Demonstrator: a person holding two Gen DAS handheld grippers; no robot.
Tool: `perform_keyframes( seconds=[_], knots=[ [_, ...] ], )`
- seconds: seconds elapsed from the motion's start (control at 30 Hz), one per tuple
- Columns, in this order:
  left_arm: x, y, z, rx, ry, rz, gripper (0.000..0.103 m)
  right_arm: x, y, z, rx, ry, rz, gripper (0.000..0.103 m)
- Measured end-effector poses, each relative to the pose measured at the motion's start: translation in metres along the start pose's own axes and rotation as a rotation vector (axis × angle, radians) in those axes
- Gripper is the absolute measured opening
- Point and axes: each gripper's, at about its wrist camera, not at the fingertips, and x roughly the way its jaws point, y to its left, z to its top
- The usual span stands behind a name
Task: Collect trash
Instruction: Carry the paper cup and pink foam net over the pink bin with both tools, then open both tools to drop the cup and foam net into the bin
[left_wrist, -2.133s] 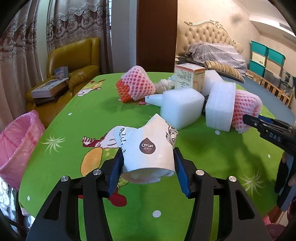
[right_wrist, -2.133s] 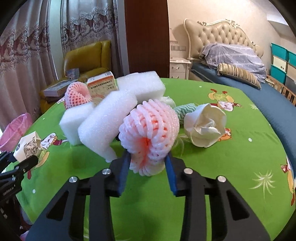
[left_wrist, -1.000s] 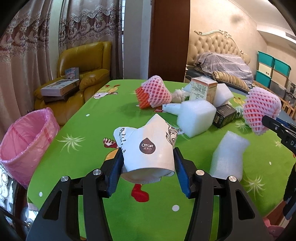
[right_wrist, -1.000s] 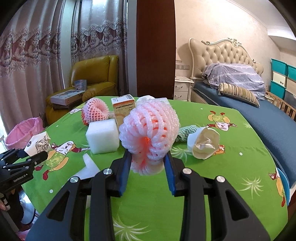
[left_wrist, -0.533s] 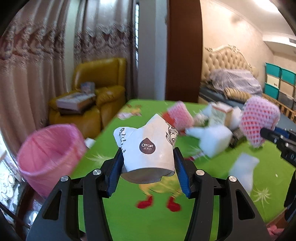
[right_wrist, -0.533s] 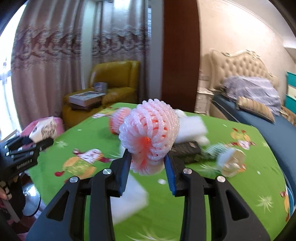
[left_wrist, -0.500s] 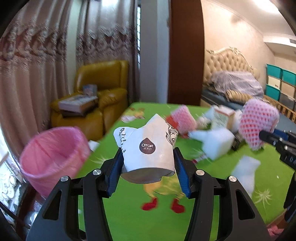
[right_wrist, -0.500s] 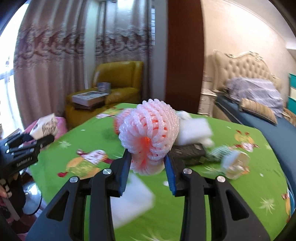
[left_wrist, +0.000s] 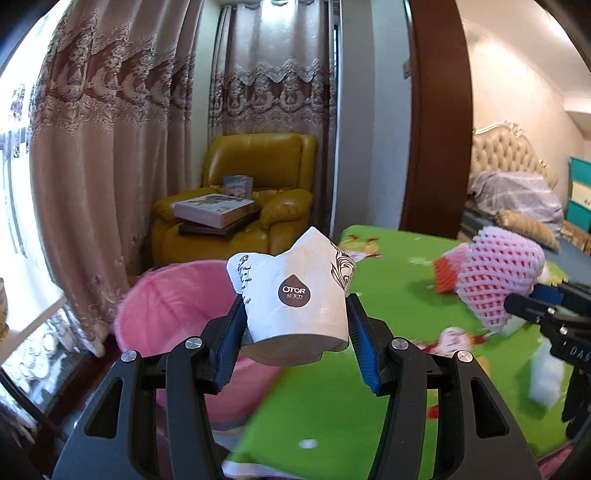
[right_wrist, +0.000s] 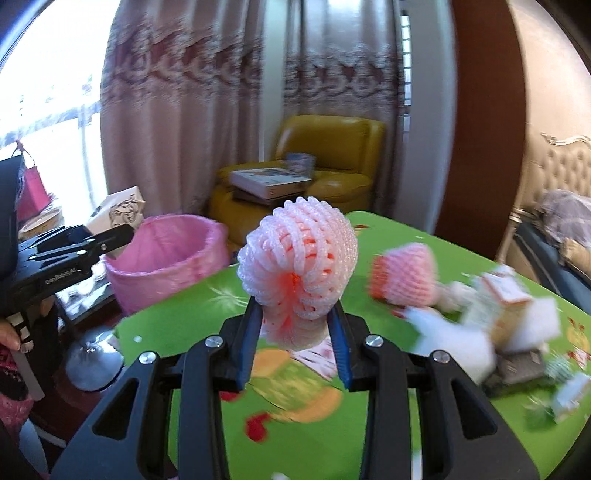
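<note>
My left gripper (left_wrist: 293, 345) is shut on a crushed white paper cup (left_wrist: 295, 295) and holds it in the air by the near rim of the pink-lined trash bin (left_wrist: 173, 306). My right gripper (right_wrist: 295, 345) is shut on a pink foam fruit net (right_wrist: 299, 262) above the green table's left end. The bin also shows in the right wrist view (right_wrist: 166, 254), left of the net, with my left gripper (right_wrist: 110, 236) and the cup (right_wrist: 118, 212) beside it. The right gripper with its net shows in the left wrist view (left_wrist: 495, 280).
The green cartoon tablecloth (right_wrist: 207, 306) carries another pink net (right_wrist: 402, 275), white foam blocks (right_wrist: 454, 343), a small carton (right_wrist: 506, 295) and a dark box (right_wrist: 517, 365) to the right. A yellow armchair (left_wrist: 236, 206) with books stands behind the bin, against curtains.
Both grippers have swung left toward the bin, still holding the cup and the net. The bin now sits right behind the cup; the trash pile has slid to the right of view.
</note>
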Motion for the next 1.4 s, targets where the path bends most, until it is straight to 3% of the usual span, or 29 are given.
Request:
perform_keyframes(
  seconds=[0.17,0.33,0.43,0.63,0.67,0.77,0.8,0.83,0.93,1.07,1.27,1.4],
  knots=[
    [0.015,0.038,0.001,0.012,0.025,0.026,0.051,0.042,0.033,0.020,-0.031,0.037,0.085,0.034],
    [0.046,0.090,0.009,-0.080,0.104,0.040,0.051,0.083,0.069,0.045,-0.058,0.064,0.154,0.035],
    [0.060,0.106,0.012,-0.083,0.130,0.044,0.051,0.108,0.090,0.060,-0.084,0.074,0.184,0.036],
    [0.087,0.138,0.016,-0.158,0.194,0.020,0.052,0.150,0.127,0.071,-0.132,0.100,0.228,0.061],
    [0.090,0.142,0.016,-0.169,0.199,0.029,0.054,0.157,0.130,0.071,-0.141,0.113,0.224,0.068],
    [0.085,0.150,0.015,-0.222,0.195,0.058,0.065,0.161,0.127,0.068,-0.104,0.139,0.210,0.068],
    [0.078,0.151,0.013,-0.238,0.181,0.065,0.080,0.156,0.122,0.068,-0.077,0.140,0.218,0.068],
    [0.072,0.148,0.011,-0.242,0.166,0.076,0.092,0.148,0.115,0.067,-0.056,0.135,0.221,0.068],
    [0.055,0.137,0.005,-0.235,0.119,0.123,0.093,0.121,0.095,0.067,-0.020,0.119,0.213,0.071],
    [0.031,0.102,-0.003,-0.164,0.065,0.114,0.093,0.072,0.064,0.064,0.019,0.070,0.193,0.076],
    [0.004,0.029,-0.004,-0.072,0.019,-0.006,0.097,0.013,0.014,0.039,0.056,0.036,0.091,0.076],
    [-0.006,-0.038,-0.002,0.020,0.010,-0.144,0.097,-0.024,-0.025,0.017,0.088,0.013,-0.014,0.076]
  ],
)
